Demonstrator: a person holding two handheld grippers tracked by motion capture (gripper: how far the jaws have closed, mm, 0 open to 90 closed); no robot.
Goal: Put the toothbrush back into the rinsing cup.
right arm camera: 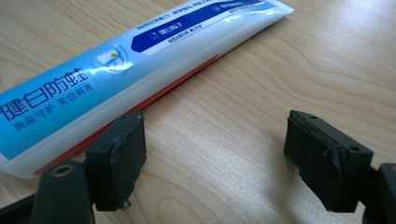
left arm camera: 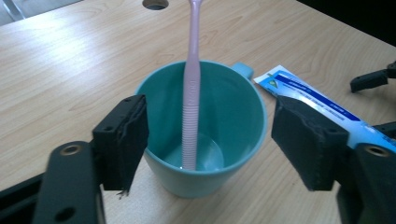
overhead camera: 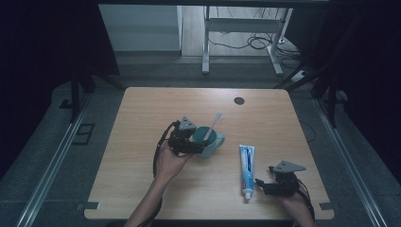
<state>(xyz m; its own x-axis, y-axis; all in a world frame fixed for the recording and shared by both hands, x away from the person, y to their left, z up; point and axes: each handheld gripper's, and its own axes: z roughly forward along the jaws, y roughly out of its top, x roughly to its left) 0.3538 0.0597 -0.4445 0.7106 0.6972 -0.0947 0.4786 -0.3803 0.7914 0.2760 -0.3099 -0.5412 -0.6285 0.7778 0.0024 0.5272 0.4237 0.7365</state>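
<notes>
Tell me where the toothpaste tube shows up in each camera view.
High view: toothpaste tube lies right of centre, right of the cup.
Left gripper view: tube at right edge, behind the cup.
Right gripper view: tube across upper left.
Shared landmark: the wooden table.

A toothbrush (left arm camera: 191, 88) is stood in the cup (left arm camera: 243, 135) at the middle of the table (overhead camera: 142, 113); a toothpaste tube (overhead camera: 246, 170) is laid to its right.

Left hand-held gripper (overhead camera: 197, 142) at frame centre, jaws apart, forearm entering from the bottom edge. Right hand-held gripper (overhead camera: 263, 184) at lower right, jaws apart, pointing left.
</notes>
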